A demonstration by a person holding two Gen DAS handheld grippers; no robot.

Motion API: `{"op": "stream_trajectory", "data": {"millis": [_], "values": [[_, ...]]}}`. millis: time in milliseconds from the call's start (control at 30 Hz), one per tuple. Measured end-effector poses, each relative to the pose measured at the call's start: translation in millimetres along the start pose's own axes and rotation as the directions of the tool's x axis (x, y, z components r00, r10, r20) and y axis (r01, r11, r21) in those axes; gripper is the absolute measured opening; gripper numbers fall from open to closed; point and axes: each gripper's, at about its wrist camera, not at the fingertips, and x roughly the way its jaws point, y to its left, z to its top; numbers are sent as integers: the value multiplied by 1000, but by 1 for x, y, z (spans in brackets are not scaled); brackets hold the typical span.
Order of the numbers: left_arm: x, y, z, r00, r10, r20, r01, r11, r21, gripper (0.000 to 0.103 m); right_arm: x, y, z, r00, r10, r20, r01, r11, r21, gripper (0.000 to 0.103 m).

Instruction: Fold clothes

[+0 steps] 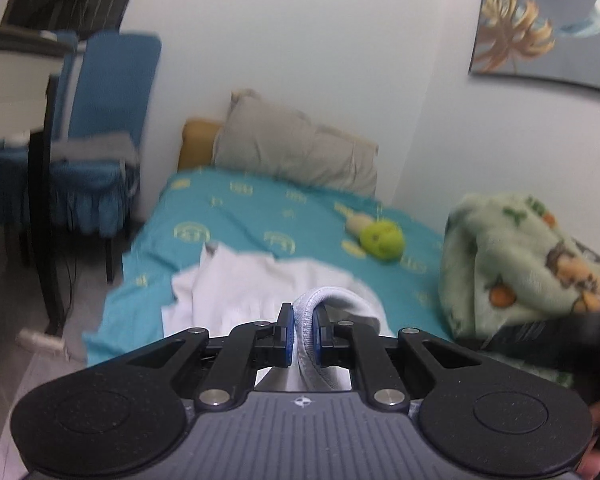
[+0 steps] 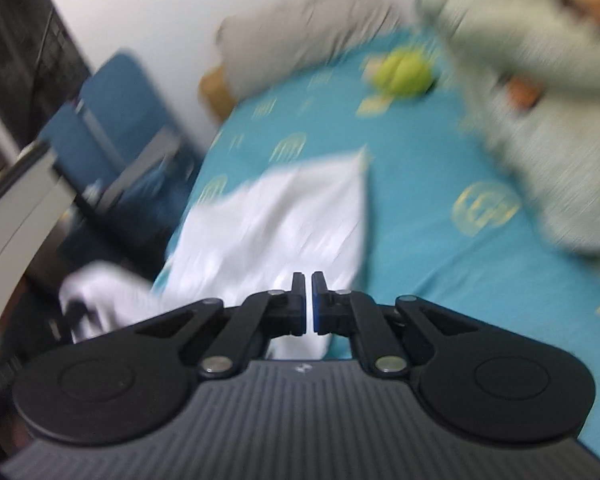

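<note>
A white garment [image 1: 236, 288] lies crumpled on the teal bed sheet [image 1: 260, 208], near the bed's front edge. My left gripper [image 1: 303, 312] is shut on its ribbed hem [image 1: 306, 344], which runs up between the blue pads and folds over the right finger. In the blurred right wrist view the same white garment [image 2: 284, 216] spreads flat on the sheet [image 2: 420, 184], just ahead of my right gripper [image 2: 309, 280]. That gripper's fingers stand shut with only a thin slit between them. Whether any cloth is pinched there I cannot tell.
A green patterned blanket [image 1: 520, 260] is heaped on the bed's right side. A yellow-green plush toy [image 1: 381, 240] lies mid-bed, and a grey pillow [image 1: 292, 148] leans on the wall. Blue-covered chairs [image 1: 100, 120] and a dark table leg [image 1: 40, 220] stand left of the bed.
</note>
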Motion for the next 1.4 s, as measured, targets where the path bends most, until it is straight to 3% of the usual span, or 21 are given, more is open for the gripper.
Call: {"op": "stream_trajectory", "data": {"millis": [67,133,333,400,433,467,500,600,700,767,967,1167,1267,1400], "values": [[2,-3,-4,999,5,-46,-6,1000,-18,10,-6,-5,7,999,-19,29,19,1000,-4,6],[1,-8,-6,996,16,-88,-20,999,-43,11,-2,-9,4,1000,0,-11,0,1000,14,8],[-17,-52,20,980,126,-154,-122,992,37,11,0,12,-15,992,66,-111,-73,996,-55,13],[-22,-65,33,977,140,-162,-131,989,62,11,-6,17,-17,989,91,-114,-100,992,-73,37],[-24,-68,39,976,143,-165,-134,989,63,11,-11,17,-18,986,126,-113,-133,989,-59,65],[-25,-70,45,975,146,-169,-137,988,64,10,-16,16,-19,980,165,-111,-170,985,-37,83],[-26,-71,50,974,148,-173,-141,989,53,10,-21,16,-20,973,203,-108,-206,979,-12,84],[-26,-72,61,972,148,-181,-151,989,-3,10,-24,26,-23,964,240,-115,-245,969,-30,83],[-21,-74,65,970,137,-199,-158,983,-94,10,-7,28,-28,978,160,-131,-168,984,-54,82],[-15,-77,68,968,105,-229,-137,982,-129,9,7,23,-31,974,144,-176,-147,989,-1,82],[-7,-82,68,966,56,-251,-93,986,-138,9,28,11,-33,963,94,-254,-73,993,90,82],[13,-74,38,944,-9,-331,-43,988,-148,9,41,2,-36,946,-28,-322,63,993,101,82],[22,-68,26,934,-36,-356,-25,986,-166,9,43,1,-35,946,-57,-318,92,991,96,82],[22,-59,24,939,-43,-341,-21,983,-181,9,44,7,-34,951,-79,-298,98,994,50,82]]}}
